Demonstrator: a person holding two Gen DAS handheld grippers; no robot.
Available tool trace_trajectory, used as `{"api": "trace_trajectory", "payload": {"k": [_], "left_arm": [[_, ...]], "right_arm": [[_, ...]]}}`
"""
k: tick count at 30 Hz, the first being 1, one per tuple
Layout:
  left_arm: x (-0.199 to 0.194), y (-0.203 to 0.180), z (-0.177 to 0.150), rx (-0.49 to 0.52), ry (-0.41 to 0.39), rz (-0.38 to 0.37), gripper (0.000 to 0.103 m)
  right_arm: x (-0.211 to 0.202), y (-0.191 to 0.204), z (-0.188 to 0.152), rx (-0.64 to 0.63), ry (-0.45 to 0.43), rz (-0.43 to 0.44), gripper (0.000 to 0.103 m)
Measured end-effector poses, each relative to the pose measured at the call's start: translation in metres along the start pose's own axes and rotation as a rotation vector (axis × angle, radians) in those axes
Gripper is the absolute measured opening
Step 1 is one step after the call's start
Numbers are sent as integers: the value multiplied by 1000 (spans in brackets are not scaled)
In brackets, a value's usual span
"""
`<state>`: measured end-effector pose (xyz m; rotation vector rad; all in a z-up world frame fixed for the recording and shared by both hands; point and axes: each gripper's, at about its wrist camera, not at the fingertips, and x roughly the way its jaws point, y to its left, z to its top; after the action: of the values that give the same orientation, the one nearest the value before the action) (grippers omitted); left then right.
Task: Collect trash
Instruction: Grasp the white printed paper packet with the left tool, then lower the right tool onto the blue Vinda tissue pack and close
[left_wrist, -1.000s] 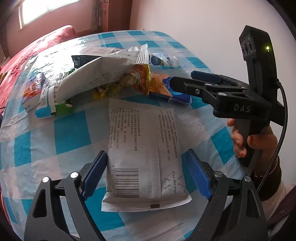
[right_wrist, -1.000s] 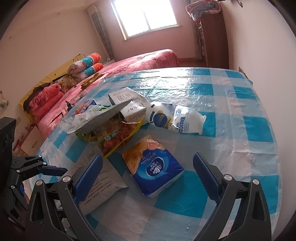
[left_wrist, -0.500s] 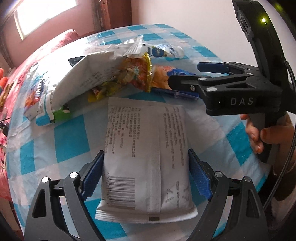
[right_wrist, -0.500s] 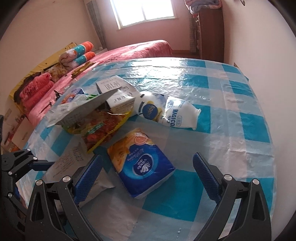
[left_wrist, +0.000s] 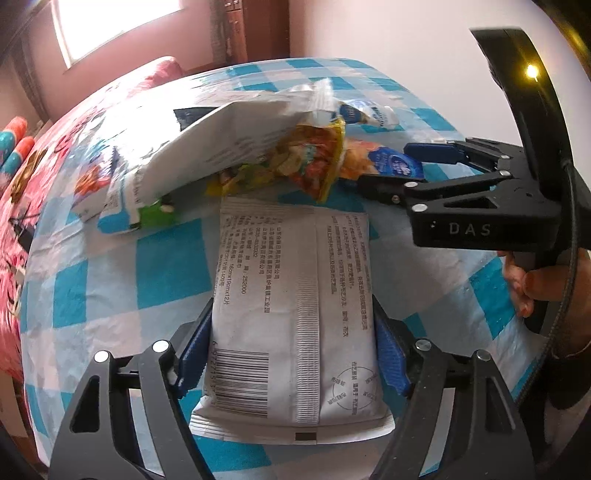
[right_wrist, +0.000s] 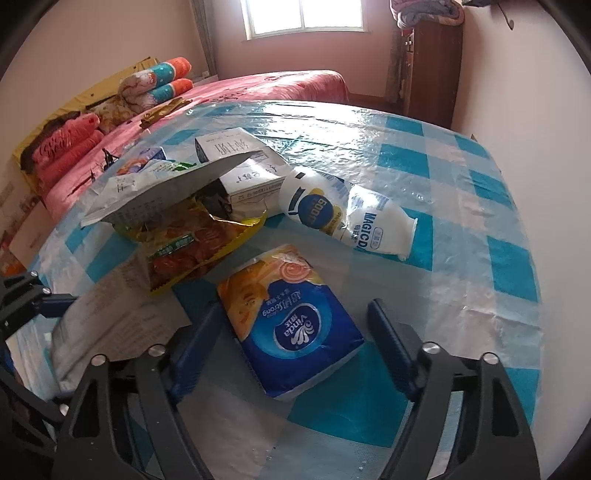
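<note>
Across the checked tabletop (left_wrist: 110, 280) your left gripper (left_wrist: 291, 354) is closing its jaws on the white packet (left_wrist: 295, 295), pads at both edges; right gripper (right_wrist: 295, 339) closing, jaws straddling the blue tissue pack (right_wrist: 291, 317), gap remaining

My matt black plastic left claw (left_wrist: 291, 358) has ribbed blue pads (left_wrist: 388, 360). The flat white packet (left_wrist: 295, 314) looks matt, papery. The blue-checked plastic tablecloth (right_wrist: 424, 177) shines, wrinkled; the blue-orange tissue pack (right_wrist: 291, 321) is glossy film.
</note>
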<state>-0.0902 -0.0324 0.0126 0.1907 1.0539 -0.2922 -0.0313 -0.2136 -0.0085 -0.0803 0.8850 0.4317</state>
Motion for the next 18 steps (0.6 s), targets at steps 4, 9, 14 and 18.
{"api": "trace_trajectory", "payload": {"k": [4, 9, 14, 18], "left_arm": [[-9, 12, -6, -31, -13, -9, 76], [-21, 27, -12, -74, -33, -10, 76], [-25, 41, -21, -116, -40, -11, 77], [-25, 49, -29, -138, -43, -21, 77]], "right_arm": [[1, 5, -1, -39, 3, -16, 68], [-1, 6, -2, -43, -1, -16, 61], [-5, 10, -5, -41, -8, 12, 49], [-8, 11, -7, -34, -11, 19, 45]]}}
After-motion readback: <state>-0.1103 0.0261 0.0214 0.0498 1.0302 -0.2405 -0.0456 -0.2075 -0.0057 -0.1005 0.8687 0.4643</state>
